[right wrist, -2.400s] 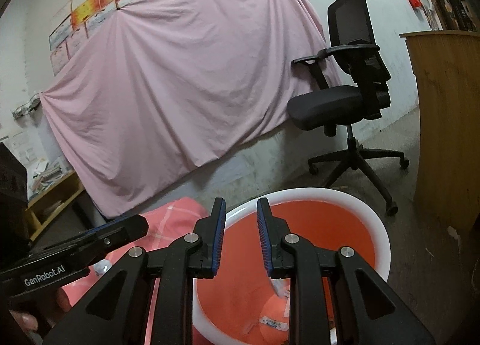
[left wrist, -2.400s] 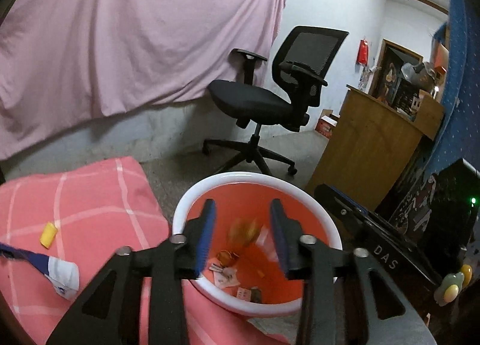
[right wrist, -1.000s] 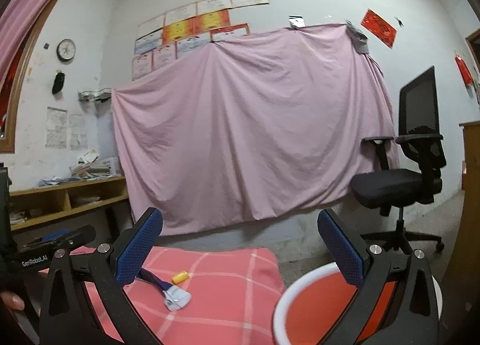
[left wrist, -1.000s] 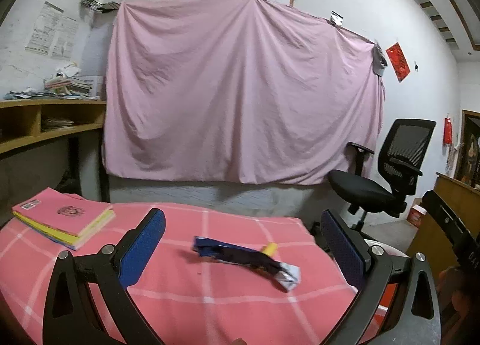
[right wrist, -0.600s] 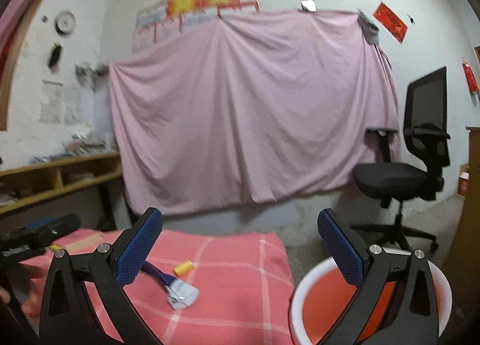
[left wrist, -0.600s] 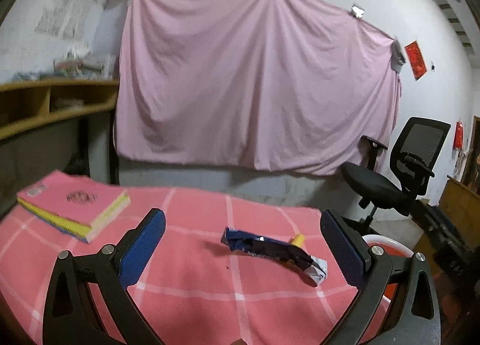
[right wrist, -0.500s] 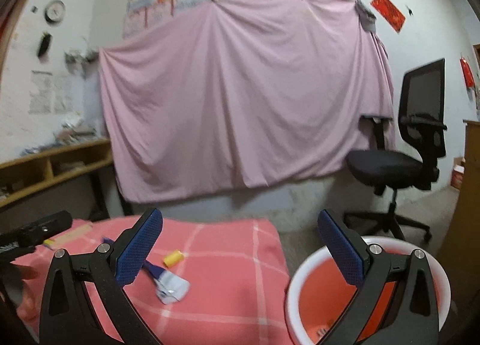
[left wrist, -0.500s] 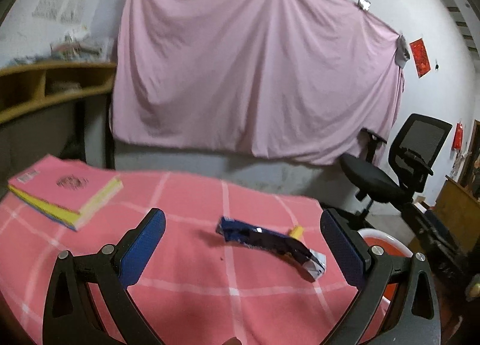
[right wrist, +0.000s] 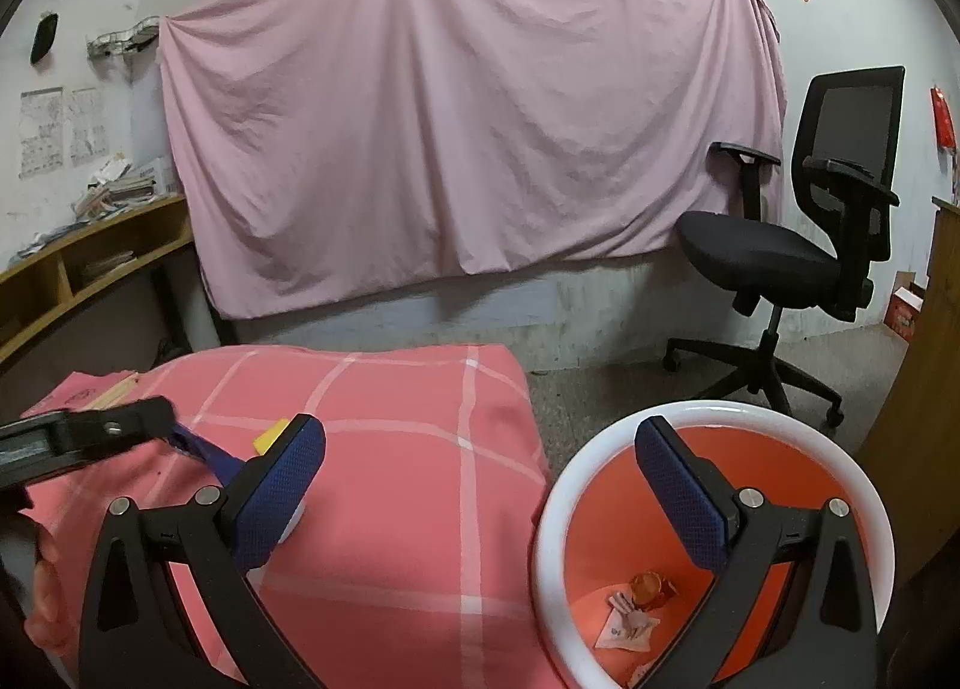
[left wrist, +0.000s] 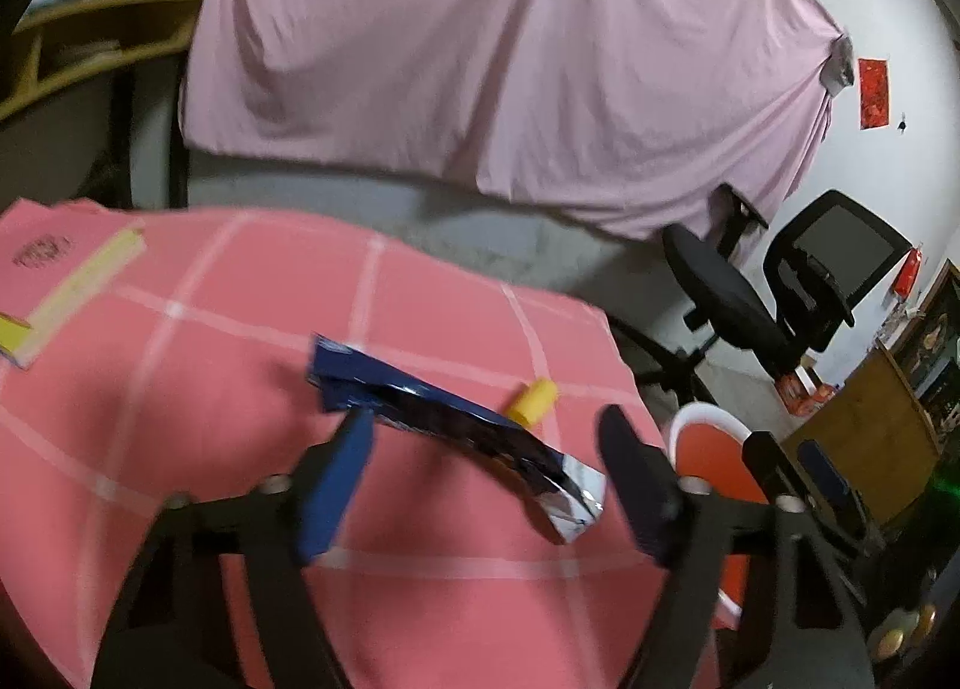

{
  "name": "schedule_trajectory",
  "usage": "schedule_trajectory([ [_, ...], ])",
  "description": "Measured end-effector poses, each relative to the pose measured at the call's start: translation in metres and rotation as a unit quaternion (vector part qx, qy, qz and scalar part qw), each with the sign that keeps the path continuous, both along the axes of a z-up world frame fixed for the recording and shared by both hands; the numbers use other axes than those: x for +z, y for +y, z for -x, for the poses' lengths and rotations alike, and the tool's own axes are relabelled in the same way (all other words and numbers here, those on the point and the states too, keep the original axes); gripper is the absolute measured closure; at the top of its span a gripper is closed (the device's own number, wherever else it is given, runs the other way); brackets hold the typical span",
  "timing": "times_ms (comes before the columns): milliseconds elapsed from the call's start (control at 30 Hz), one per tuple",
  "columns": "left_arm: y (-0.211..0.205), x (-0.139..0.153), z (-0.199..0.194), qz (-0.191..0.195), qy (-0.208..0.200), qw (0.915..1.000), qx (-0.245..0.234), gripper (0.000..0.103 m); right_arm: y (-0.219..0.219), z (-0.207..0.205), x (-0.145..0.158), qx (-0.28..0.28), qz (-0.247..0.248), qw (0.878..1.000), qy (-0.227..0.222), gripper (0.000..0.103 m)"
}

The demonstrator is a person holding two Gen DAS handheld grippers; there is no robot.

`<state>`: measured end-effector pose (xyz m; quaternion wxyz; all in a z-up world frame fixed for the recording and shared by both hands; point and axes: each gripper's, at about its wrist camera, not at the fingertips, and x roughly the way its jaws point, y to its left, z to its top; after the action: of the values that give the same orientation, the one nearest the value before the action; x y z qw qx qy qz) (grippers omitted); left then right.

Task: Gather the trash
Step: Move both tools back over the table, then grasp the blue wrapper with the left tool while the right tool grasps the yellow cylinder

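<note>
A long dark blue snack wrapper [left wrist: 444, 419] with a silver end lies on the pink checked cloth [left wrist: 180, 389]. A small yellow piece [left wrist: 531, 394] lies just beyond it. My left gripper [left wrist: 486, 449] is open, low over the cloth, with its fingers on either side of the wrapper. The orange bin with a white rim [right wrist: 714, 410] stands on the floor right of the table and holds several scraps [right wrist: 636, 605]. My right gripper [right wrist: 480, 461] is open and empty, above the gap between table edge and bin. The wrapper [right wrist: 210, 455] and the yellow piece [right wrist: 270, 434] show at its left.
A pink and yellow book [left wrist: 54, 269] lies at the table's left. A black office chair [right wrist: 792, 251] stands behind the bin. A wooden cabinet [left wrist: 864, 437] is at the right. A pink sheet [right wrist: 456, 107] covers the back wall. Wooden shelves [right wrist: 78, 269] run along the left.
My left gripper has dropped toward the cloth and narrowed around the blue wrapper. My right gripper has tilted down, so more of the bin's inside shows.
</note>
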<state>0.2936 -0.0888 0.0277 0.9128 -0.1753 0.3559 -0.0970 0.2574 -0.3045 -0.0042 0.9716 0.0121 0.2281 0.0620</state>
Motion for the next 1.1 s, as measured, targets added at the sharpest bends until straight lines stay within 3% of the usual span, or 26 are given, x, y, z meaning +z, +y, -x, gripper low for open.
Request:
schedule_trajectory([
  [67,-0.004,-0.001,-0.008,0.004,0.019,0.9998,-0.001,0.045,-0.001,-0.001,0.0,0.001,-0.001,1.0,0.003,0.0],
  [167,-0.007,-0.001,-0.018,0.009,0.041,0.9991,0.001,0.07,-0.003,-0.002,-0.001,0.005,-0.003,1.0,0.007,0.0],
  [300,-0.004,0.002,-0.022,0.022,0.05,0.9985,-0.006,0.08,-0.001,-0.004,-0.001,0.013,-0.004,1.0,0.011,0.0],
  [367,-0.004,0.005,-0.021,0.02,0.047,0.9986,-0.012,0.091,0.001,-0.005,-0.002,0.019,-0.006,1.0,0.014,0.0],
  [733,0.013,0.012,-0.014,0.017,0.039,0.9987,-0.027,0.098,0.006,-0.011,-0.003,0.039,-0.022,0.999,0.031,0.0],
  [1033,0.03,0.019,0.005,-0.04,0.006,0.9986,-0.034,0.1,0.03,-0.023,-0.005,0.079,-0.047,0.994,0.058,0.0],
  [1100,0.031,0.018,0.008,-0.046,0.003,0.9983,-0.036,0.101,0.037,-0.029,-0.006,0.095,-0.059,0.991,0.068,0.005],
])
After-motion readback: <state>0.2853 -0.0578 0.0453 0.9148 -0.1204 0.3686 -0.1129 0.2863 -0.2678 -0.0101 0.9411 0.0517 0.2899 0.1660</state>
